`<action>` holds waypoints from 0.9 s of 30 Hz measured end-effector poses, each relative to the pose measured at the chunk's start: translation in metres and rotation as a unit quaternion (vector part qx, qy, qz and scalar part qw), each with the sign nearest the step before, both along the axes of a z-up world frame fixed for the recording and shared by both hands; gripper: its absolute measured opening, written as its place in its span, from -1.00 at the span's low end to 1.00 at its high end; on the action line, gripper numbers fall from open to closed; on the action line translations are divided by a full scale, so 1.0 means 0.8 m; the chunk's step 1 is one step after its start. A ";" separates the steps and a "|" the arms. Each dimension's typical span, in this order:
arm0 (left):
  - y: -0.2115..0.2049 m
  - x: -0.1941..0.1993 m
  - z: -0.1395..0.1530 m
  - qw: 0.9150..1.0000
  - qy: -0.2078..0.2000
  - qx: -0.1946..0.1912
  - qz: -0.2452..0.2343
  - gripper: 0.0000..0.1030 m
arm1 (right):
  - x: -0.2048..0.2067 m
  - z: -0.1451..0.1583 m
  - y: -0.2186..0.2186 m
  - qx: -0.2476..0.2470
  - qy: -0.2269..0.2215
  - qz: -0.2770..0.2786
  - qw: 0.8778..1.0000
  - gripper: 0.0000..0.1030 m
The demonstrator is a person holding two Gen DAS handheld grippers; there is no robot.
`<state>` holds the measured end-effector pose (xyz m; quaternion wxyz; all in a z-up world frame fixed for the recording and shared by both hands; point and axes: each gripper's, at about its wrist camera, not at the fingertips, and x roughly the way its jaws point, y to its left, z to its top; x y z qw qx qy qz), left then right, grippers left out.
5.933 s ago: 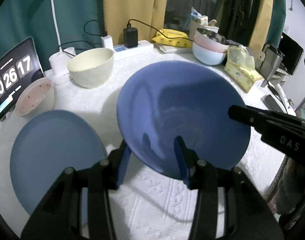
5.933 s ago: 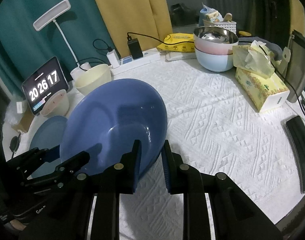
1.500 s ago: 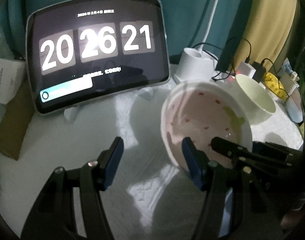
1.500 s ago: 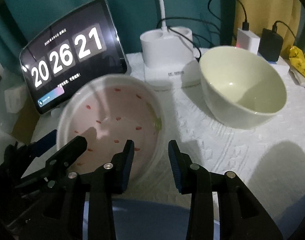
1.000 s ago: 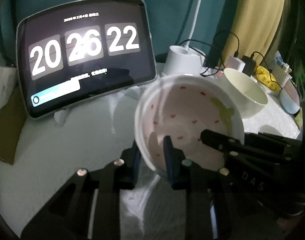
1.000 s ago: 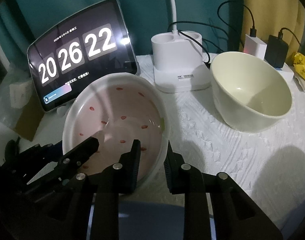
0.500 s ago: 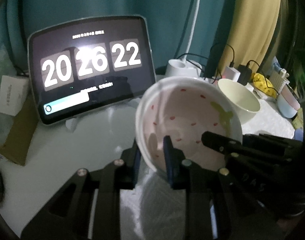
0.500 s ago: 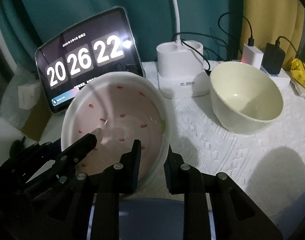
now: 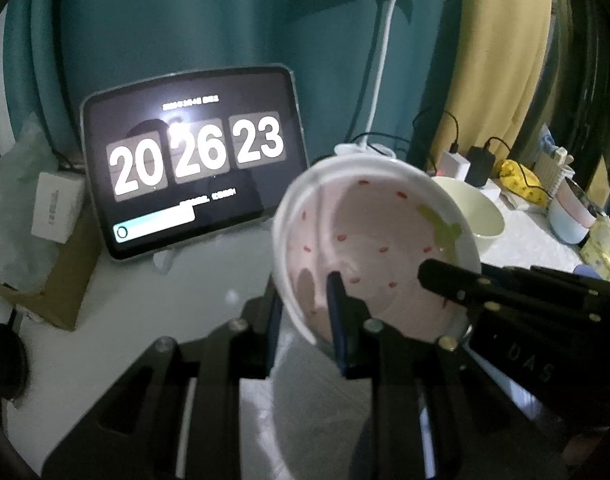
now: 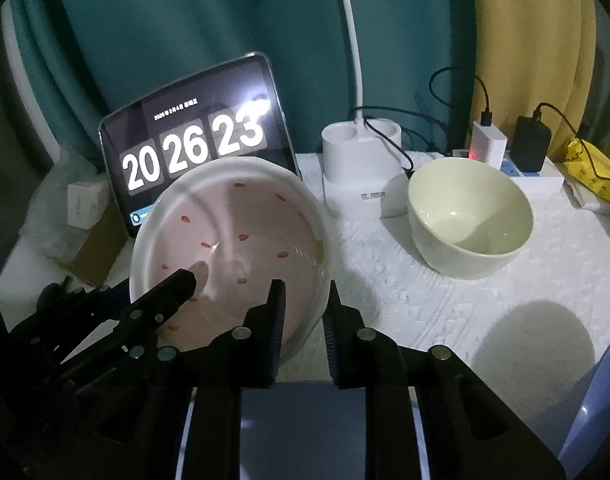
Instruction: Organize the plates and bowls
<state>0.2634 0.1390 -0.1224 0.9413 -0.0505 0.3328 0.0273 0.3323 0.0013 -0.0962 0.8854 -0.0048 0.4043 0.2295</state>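
Observation:
A white bowl with a pink inside and red specks (image 9: 377,248) (image 10: 233,256) hangs tilted above the table, held by both grippers. My left gripper (image 9: 305,312) is shut on its near-left rim, one finger inside and one outside. My right gripper (image 10: 303,312) is shut on its right rim; its fingers (image 9: 465,280) show in the left wrist view. A cream bowl (image 10: 469,224) (image 9: 477,212) stands on the white cloth to the right. A blue plate (image 10: 305,424) lies below the right gripper.
A tablet clock (image 9: 193,184) (image 10: 201,140) leans at the back. A white lamp base (image 10: 361,168) with cables, chargers (image 10: 529,148) and a yellow packet (image 10: 593,172) stand behind. Stacked pastel bowls (image 9: 573,216) are far right. A blue rim (image 10: 593,400) shows at the right edge.
Both grippers closed on the pink-speckled bowl about a second ago and have since lifted it higher off the table, tilting it. The cream bowl has not moved.

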 end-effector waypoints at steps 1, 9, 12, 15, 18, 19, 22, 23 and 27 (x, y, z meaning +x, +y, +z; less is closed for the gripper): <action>-0.001 -0.002 0.002 1.000 -0.002 0.001 0.001 -0.57 | -0.001 0.002 0.000 0.001 -0.002 -0.001 1.000 -0.62; -0.005 -0.013 0.017 1.000 -0.017 0.007 0.005 -0.57 | -0.010 0.016 -0.006 0.006 -0.015 -0.001 1.000 -0.63; -0.009 -0.017 0.023 1.000 -0.023 0.009 0.004 -0.57 | -0.013 0.023 -0.008 0.009 -0.021 -0.001 1.000 -0.63; -0.012 -0.023 0.031 1.000 -0.028 0.010 0.003 -0.57 | -0.019 0.031 -0.013 0.012 -0.027 -0.002 1.000 -0.63; -0.017 -0.029 0.037 0.999 -0.033 0.011 0.001 -0.57 | -0.025 0.038 -0.019 0.014 -0.032 -0.003 0.999 -0.63; -0.019 -0.032 0.039 0.999 -0.035 0.010 0.000 -0.57 | -0.027 0.040 -0.021 0.015 -0.033 -0.004 0.999 -0.63; -0.025 -0.038 0.046 0.999 -0.039 0.009 -0.003 -0.57 | -0.033 0.047 -0.028 0.017 -0.038 -0.007 0.999 -0.63; -0.026 -0.040 0.047 0.999 -0.041 0.009 -0.004 -0.57 | -0.035 0.050 -0.030 0.017 -0.040 -0.007 0.999 -0.63; -0.038 -0.048 0.054 0.999 -0.046 0.008 -0.010 -0.57 | -0.043 0.058 -0.042 0.021 -0.045 -0.013 0.999 -0.63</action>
